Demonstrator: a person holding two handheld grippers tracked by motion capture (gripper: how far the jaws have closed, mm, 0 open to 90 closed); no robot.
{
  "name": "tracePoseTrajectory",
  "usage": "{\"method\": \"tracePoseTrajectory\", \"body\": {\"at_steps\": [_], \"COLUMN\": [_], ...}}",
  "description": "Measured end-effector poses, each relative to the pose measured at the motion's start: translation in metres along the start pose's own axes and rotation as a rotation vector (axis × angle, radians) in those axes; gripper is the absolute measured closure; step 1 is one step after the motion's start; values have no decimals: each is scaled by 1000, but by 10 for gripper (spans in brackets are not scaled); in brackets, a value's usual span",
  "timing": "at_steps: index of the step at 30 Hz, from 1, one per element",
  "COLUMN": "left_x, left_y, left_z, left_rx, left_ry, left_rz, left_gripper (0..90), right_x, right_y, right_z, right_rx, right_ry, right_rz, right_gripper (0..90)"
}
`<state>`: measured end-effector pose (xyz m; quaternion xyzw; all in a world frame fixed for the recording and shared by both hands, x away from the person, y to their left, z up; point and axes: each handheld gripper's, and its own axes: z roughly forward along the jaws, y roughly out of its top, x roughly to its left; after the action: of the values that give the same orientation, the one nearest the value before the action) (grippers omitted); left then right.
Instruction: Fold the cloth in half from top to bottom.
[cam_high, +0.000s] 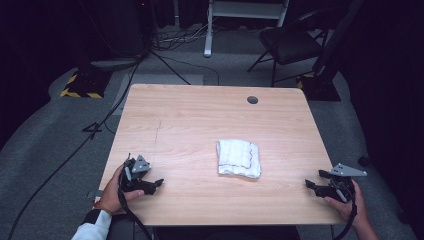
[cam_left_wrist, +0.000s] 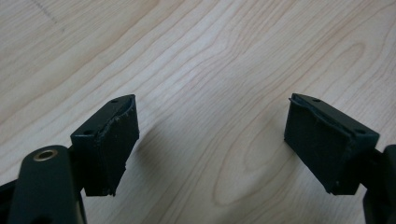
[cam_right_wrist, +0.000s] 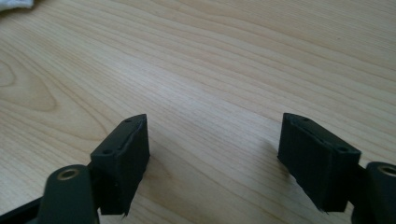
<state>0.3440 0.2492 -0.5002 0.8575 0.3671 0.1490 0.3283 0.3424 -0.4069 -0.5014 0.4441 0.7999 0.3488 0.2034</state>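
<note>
two open grippers, left gripper (cam_high: 159, 183), right gripper (cam_high: 309, 184), one folded towel (cam_high: 239, 158)

High overview; both tongs cameras near tabletop (cam_high: 200, 125)

Left hand-held gripper (cam_high: 159, 183) and right hand-held gripper (cam_high: 308, 184) gape empty.

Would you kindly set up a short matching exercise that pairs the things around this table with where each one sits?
Things:
1. folded white towel
2. left hand-held gripper
3. right hand-held gripper
4. round hole

Places:
A. near the table's far edge, right of centre
B. near the front left corner, jaws open
C. about the middle of the table, a little toward the right
D. near the front right corner, jaws open

Pairs: 1-C, 2-B, 3-D, 4-A
</note>
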Motion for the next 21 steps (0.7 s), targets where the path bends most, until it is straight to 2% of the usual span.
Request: {"method": "tracePoseTrajectory", "body": {"at_steps": [2,5,7,21], "left_x": [3,6,5,4], "left_y": [-7,-11,-12,-12], "left_z": [-2,-5,-6,-6], "left_rx": [-29,-28,-25,-26], "left_ry": [-12,20,25,32], "left_rz": [-32,-61,-69,-77], "left_gripper": [180,178,178,176], "right_x": [-1,-1,-1,-1], "right_y": [-1,-2,-2,-1], "right_z": [0,0,0,1], "right_rx": [-4,-10,-9,-9], "right_ry": [4,2,2,-5], "right_rz": [14,19,19,18], "right_gripper": [245,242,241,228]}}
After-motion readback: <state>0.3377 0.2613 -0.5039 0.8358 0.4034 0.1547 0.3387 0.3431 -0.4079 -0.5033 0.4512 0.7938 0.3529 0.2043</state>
